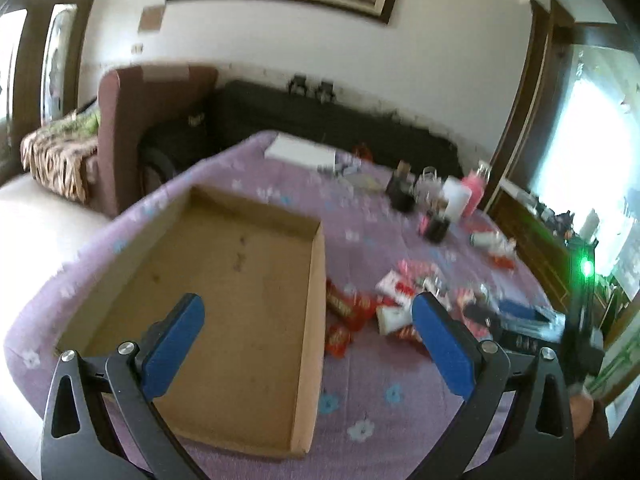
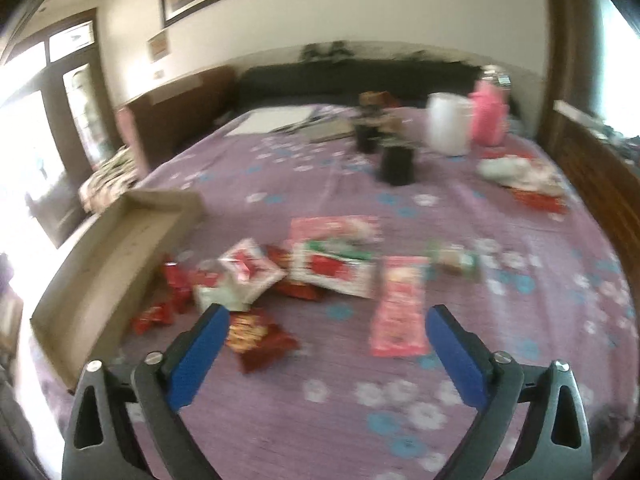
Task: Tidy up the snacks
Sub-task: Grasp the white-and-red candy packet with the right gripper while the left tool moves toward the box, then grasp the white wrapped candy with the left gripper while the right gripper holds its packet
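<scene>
I'm holding my left gripper (image 1: 308, 320) over the near end of the shallow cardboard tray (image 1: 256, 216), its blue pads spread wide with nothing between them. The tray is lying empty on the purple flowered cloth (image 1: 360, 392), toward the left side of the table. Just right of the tray's right wall the snacks (image 1: 360, 308) are sitting in a loose heap: red wrappers touching or almost touching the cardboard, white-and-red packets behind them. I'm hanging my right gripper (image 2: 328, 328) above the near edge of that heap, jaws standing wide and gripping nothing. A red crinkled packet (image 2: 256, 336) is lying just beside its left pad, and a long pink packet (image 2: 400, 308) is lying just inside its right pad, both flat on the cloth. Farther off, a white-and-red pouch (image 2: 332, 272) is resting in the middle of the pile. Both views are blurring, so I'm not reading any labels. At the far right, dark cups (image 2: 396, 164), a white container (image 2: 448, 128) and a pink bottle (image 2: 488, 116) are standing together.
</scene>
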The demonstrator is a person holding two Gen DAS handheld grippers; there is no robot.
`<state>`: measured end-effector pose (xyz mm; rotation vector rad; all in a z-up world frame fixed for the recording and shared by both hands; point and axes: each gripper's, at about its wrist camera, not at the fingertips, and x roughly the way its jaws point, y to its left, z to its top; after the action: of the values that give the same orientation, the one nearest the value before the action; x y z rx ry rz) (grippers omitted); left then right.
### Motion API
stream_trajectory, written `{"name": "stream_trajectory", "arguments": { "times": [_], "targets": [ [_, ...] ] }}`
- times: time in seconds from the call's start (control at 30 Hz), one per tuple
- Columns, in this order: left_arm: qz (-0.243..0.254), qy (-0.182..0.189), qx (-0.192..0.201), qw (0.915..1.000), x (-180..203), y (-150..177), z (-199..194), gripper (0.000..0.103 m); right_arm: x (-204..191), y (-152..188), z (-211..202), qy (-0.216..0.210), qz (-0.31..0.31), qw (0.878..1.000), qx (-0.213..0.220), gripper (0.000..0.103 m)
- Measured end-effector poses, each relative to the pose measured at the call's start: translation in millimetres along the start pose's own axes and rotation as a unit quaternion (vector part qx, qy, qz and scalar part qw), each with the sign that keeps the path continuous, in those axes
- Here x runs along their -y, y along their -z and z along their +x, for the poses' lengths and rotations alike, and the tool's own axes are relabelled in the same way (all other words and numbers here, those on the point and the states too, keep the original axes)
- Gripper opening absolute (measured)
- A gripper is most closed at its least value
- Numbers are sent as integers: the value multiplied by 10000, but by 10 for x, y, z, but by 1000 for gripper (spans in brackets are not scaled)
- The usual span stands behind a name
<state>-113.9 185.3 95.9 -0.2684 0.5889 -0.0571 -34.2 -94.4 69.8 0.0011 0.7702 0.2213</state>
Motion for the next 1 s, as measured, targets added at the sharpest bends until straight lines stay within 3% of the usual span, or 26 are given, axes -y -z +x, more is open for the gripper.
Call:
{"name": "stream_trajectory", "arguments": {
  "times": [0.23, 0.37, 0.43, 0.47, 0.57, 0.83, 1.0],
  "targets": [
    [-224, 44, -192, 9996, -112, 28, 65, 103, -374, -330, 436, -390, -241, 9987, -243, 90],
    [-175, -12, -156, 9997, -123, 28, 44, 103, -524, -470, 843, -453, -247, 9964, -675, 74],
    [-139, -15, -168, 9998, -126, 29, 42, 103, -578, -443, 1000, -318, -349, 9951, -873, 61],
    [-124, -12, -167, 9998, -130, 32, 40, 103, -585, -402, 1057, -303, -383, 9936, -1016, 48],
    [-65, 13, -196, 9998, -109, 38, 60, 103, -592, -285, 972, -170, -548, 9926, -1066, 27],
    [175, 332, -382, 9986, 111, 122, 95, 103, -218, 73, 564, -460, -88, 9869, -1545, 24],
    [327, 468, -464, 9973, 258, 152, 95, 103, 34, 293, 372, -241, 78, 9860, -1650, 26]
  ]
}}
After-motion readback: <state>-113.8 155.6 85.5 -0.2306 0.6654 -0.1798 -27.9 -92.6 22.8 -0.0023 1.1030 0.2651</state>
